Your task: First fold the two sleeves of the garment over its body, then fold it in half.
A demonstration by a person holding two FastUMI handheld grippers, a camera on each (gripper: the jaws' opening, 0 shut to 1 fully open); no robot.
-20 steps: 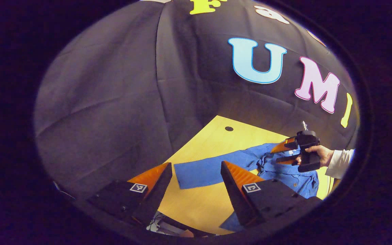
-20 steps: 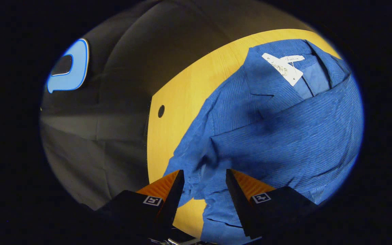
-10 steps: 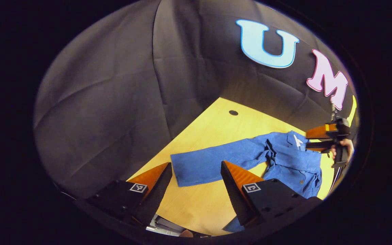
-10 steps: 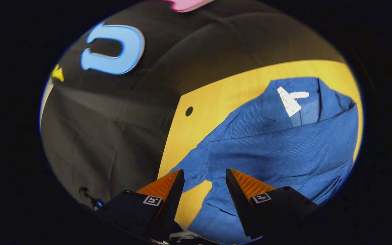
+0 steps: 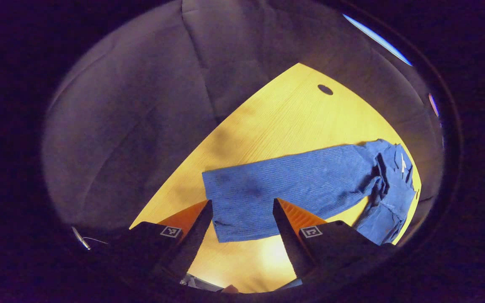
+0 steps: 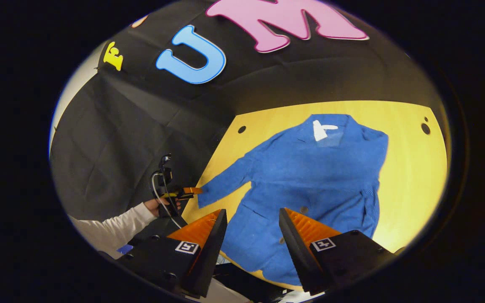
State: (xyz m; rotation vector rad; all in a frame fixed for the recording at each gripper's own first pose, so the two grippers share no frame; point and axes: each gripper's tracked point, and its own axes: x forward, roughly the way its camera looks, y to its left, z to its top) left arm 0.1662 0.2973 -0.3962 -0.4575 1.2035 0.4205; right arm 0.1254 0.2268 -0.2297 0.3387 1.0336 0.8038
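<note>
The right gripper (image 6: 253,223), jaws apart and empty, has pulled back from the jacket (image 6: 310,181), which lies mid-frame on the worktop (image 6: 411,168) with one sleeve already over its body. The left gripper (image 5: 242,214), also open, has come down over the other sleeve (image 5: 284,189), still stretched out flat. That cuff looks like the next grab.

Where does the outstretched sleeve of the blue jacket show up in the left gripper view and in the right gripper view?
Left gripper view: the outstretched sleeve runs across the middle, its cuff end low between the left gripper fingers.
Right gripper view: the same sleeve lies left of centre, slanting down to the table edge.
Shared landmark: the white tag at the jacket's collar.
</note>
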